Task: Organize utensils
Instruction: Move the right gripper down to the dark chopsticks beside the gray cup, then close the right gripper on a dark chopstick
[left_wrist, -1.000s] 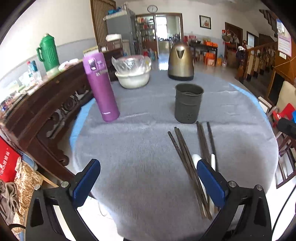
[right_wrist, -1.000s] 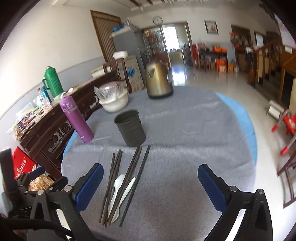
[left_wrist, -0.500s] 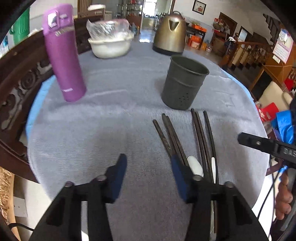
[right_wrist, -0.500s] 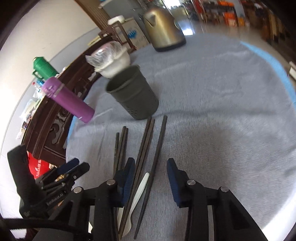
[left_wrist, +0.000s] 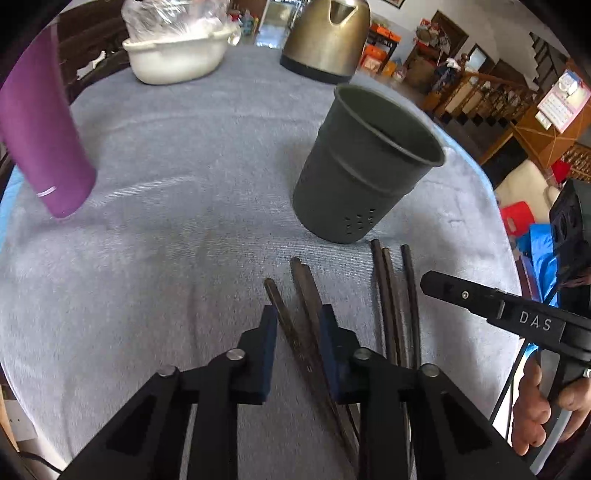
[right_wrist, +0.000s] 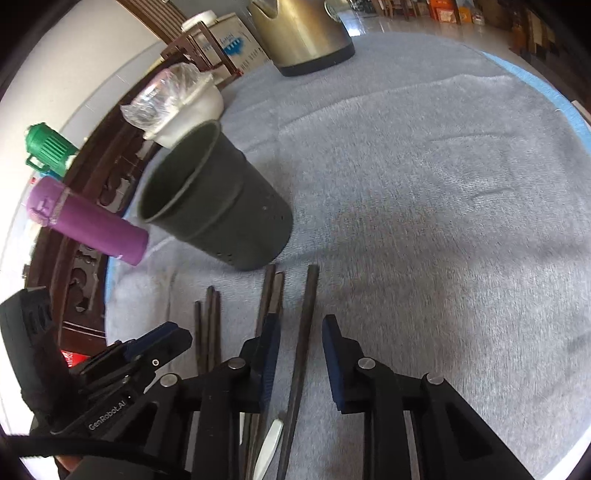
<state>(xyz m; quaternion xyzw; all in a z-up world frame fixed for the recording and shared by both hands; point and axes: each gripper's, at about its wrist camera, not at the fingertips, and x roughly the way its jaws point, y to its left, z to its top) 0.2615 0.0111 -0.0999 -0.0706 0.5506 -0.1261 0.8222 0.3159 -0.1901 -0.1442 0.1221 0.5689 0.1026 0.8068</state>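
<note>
From the left wrist camera, a purple bottle (left_wrist: 40, 144) stands at the far left on the grey table cloth (left_wrist: 177, 192). Behind it is a white bowl (left_wrist: 177, 55) covered with plastic film, and next to that a golden kettle (left_wrist: 327, 37). More to the right, the dark grey utensil holder (left_wrist: 364, 166) stands upright and its mouth is open.

Just in front of the holder, the dark chopsticks (left_wrist: 306, 321) lie flat on the cloth in two groups. The left gripper (left_wrist: 298, 347) is low over the left group. Its jaws are narrow, with a small gap, and three sticks pass between the blue pads (left_wrist: 269, 354). I cannot tell if the pads already press on them. The right group (left_wrist: 393, 295) lies just beside, toward the right gripper's black body at the edge.

From the right wrist camera, the left gripper body is at the lower left, then the holder (right_wrist: 221, 206) with the bottle (right_wrist: 88, 225) behind it. The right gripper (right_wrist: 301, 365) is also narrow but not closed. One single chopstick (right_wrist: 304, 332) runs between its pads without clear contact. A white spoon (right_wrist: 271, 439) shows partly under the left finger, beside this stick.
</note>
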